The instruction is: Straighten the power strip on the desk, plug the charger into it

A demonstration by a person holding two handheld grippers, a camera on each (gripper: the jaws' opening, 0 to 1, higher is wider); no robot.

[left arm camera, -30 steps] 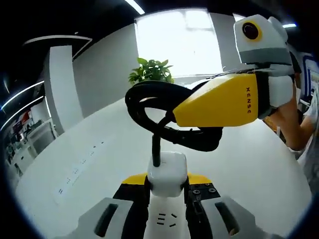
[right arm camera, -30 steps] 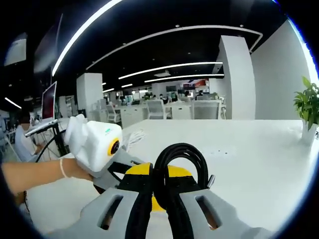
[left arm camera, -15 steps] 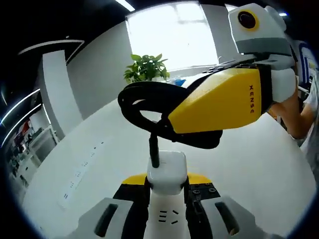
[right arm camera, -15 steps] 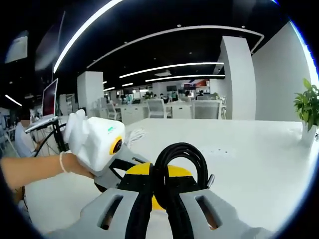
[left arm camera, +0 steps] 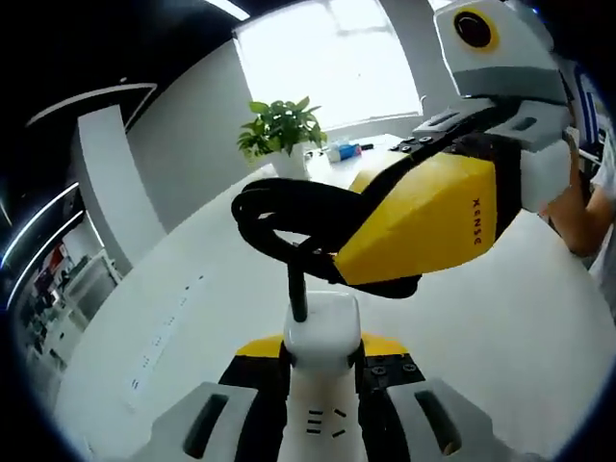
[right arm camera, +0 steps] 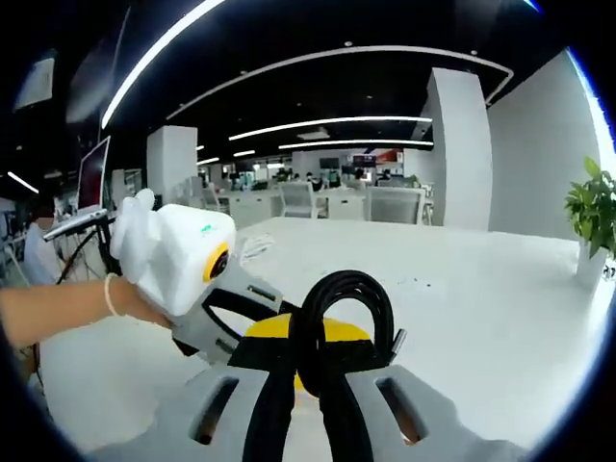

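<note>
Left gripper (left arm camera: 321, 385) clamps the white power strip (left arm camera: 318, 404); right gripper (right arm camera: 306, 385) pinches its coiled black cable (right arm camera: 342, 313).
Both held above the desk (left arm camera: 173, 318), cable at twelve o'clock, probably to untangle it first.

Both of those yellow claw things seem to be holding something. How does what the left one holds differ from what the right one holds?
The left gripper is shut on the white power strip, a stiff blocky body standing up between its fingers. The right gripper is shut on the black cable, thin, flexible and bunched into a loop. The strip is white, the cable black. They share this: the cable runs out of the strip's end, and both are held up above the white desk.
</note>
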